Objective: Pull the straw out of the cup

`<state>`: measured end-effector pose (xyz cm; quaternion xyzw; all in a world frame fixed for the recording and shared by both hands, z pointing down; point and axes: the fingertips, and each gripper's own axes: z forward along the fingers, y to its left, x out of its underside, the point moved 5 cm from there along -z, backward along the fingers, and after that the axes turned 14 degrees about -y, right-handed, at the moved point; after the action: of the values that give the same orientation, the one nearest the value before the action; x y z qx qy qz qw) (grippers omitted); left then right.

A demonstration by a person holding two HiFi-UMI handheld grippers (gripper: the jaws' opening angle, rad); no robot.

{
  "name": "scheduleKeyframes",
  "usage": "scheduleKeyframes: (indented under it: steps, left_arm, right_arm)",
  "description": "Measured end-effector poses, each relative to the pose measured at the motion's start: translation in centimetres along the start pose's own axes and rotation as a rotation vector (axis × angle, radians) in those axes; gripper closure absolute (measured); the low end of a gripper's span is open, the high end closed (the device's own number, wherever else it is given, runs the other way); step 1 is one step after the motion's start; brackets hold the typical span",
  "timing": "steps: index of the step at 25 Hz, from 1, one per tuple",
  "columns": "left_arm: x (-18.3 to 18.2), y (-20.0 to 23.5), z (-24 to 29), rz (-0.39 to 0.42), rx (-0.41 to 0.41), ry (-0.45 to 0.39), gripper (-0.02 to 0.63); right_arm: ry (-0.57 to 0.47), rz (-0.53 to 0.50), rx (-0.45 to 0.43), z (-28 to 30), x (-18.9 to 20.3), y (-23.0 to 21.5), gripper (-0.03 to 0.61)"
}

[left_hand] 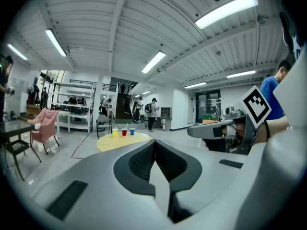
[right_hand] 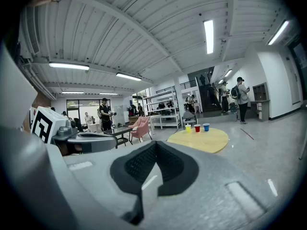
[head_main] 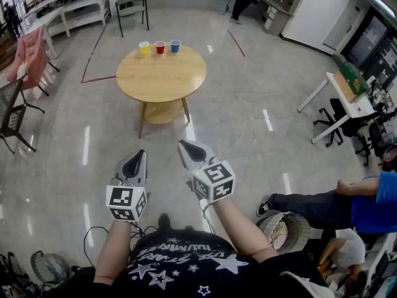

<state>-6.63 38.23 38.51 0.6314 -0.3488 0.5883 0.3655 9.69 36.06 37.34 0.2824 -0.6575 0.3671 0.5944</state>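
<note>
Three small cups, yellow (head_main: 144, 48), red (head_main: 160, 47) and blue (head_main: 175, 45), stand in a row at the far edge of a round wooden table (head_main: 161, 76) some way ahead of me. In the left gripper view a thin pale straw (left_hand: 126, 125) seems to stick up from the red cup (left_hand: 124, 132); it is too small to be sure. My left gripper (head_main: 138, 156) and right gripper (head_main: 188, 146) hover side by side over the floor, well short of the table, both shut and empty. Each gripper view shows its own jaws closed: left gripper (left_hand: 154, 143), right gripper (right_hand: 156, 143).
A black chair (head_main: 132, 5) stands behind the table, and a pink chair (head_main: 28, 54) and a dark side table (head_main: 9, 107) at the left. At the right are a white desk (head_main: 347, 98) and a seated person (head_main: 360, 207). Shiny grey floor lies between me and the table.
</note>
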Motion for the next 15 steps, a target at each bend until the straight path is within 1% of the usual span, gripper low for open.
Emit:
scheduleKeyframes:
  steps: [3, 6, 12, 15]
  left_arm:
    - [0.1, 0.6, 0.5, 0.029, 0.002, -0.005, 0.607]
    - [0.4, 1.2, 1.2, 0.019, -0.001, 0.004, 0.607]
    - [1.6, 3.0, 2.4, -0.042, -0.013, 0.049, 0.607]
    - [1.6, 4.4, 2.9, -0.091, -0.015, 0.062, 0.607]
  right_arm:
    - [-0.003, -0.010, -0.005, 0.5, 0.5, 0.0, 0.578]
    - [0.002, -0.014, 0.001, 0.8, 0.9, -0.4, 0.578]
    - [0.040, -0.013, 0.028, 1.8, 1.7, -0.9, 0.578]
    - [0.048, -0.009, 0.024, 2.7, 1.6, -0.7, 0.578]
